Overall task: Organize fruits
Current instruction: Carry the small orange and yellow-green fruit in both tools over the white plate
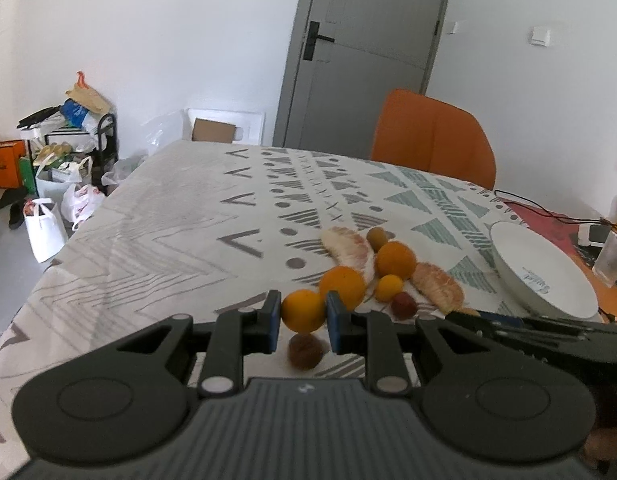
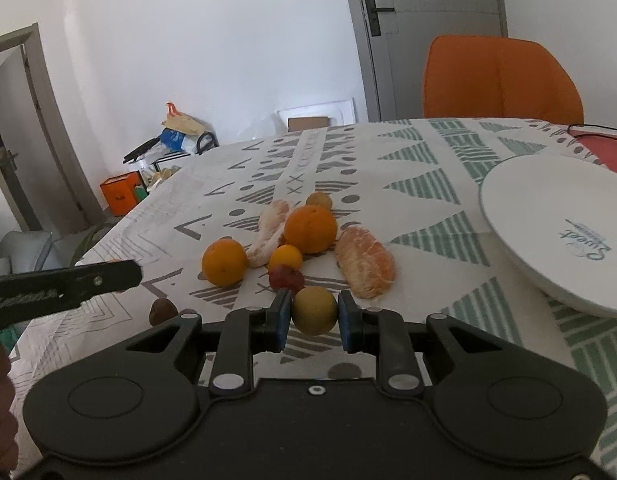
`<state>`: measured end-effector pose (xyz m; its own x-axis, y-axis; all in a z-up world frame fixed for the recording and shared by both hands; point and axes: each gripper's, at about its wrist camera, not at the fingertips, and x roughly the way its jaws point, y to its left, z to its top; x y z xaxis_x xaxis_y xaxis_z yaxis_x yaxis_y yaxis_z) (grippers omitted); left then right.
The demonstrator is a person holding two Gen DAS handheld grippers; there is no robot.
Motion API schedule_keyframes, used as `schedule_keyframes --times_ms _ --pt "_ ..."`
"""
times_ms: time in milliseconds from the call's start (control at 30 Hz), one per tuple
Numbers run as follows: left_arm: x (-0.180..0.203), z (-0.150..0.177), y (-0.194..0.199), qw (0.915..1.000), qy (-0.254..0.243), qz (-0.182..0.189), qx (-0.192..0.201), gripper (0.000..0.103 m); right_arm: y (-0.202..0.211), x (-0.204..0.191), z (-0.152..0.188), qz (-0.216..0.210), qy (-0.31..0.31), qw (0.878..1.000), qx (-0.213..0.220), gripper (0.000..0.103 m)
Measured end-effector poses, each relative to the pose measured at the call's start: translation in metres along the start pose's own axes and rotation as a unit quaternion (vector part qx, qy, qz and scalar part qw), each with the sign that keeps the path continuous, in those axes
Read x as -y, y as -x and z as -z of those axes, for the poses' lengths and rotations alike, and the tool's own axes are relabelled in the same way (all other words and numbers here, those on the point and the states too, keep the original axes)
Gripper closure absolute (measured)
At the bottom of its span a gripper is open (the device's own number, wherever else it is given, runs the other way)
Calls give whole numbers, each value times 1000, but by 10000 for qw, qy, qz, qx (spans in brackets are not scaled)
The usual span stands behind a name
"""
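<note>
My left gripper is shut on a small orange, held just above the patterned tablecloth. My right gripper is shut on a round yellow-green fruit, its blue pads pressing both sides. Beyond them lies a cluster of fruit: two oranges, a smaller orange, a red fruit, two peeled pomelo segments and a small yellow-brown fruit. A brown fruit lies under the left gripper.
A white plate sits on the table to the right of the fruit. An orange chair stands at the far edge. A cable and a glass are at far right. Bags and a rack crowd the floor at left.
</note>
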<state>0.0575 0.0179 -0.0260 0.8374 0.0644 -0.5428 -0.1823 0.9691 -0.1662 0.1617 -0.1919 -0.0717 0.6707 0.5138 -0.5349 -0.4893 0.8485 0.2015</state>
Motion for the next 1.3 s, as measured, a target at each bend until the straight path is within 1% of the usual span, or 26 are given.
schedule_keyframes --times_ms 267,667,867,1033,1300 --pt "25 -9 -4 9996 -155 204 113 81 24 20 -4 182 -88 9993 315 80" --pt "70 -21 -14 9973 -563 439 196 81 44 60 -8 525 -352 9957 674 80" --pt "96 -27 -24 9950 -803 571 178 81 52 81 -11 664 -512 9929 843 80" --pt "117 -32 -34 9931 -920 695 208 81 57 101 -11 803 -625 9904 935 80" --pt "146 -35 -54 9894 -1099 932 161 81 61 122 -10 976 -573 9884 1015 80"
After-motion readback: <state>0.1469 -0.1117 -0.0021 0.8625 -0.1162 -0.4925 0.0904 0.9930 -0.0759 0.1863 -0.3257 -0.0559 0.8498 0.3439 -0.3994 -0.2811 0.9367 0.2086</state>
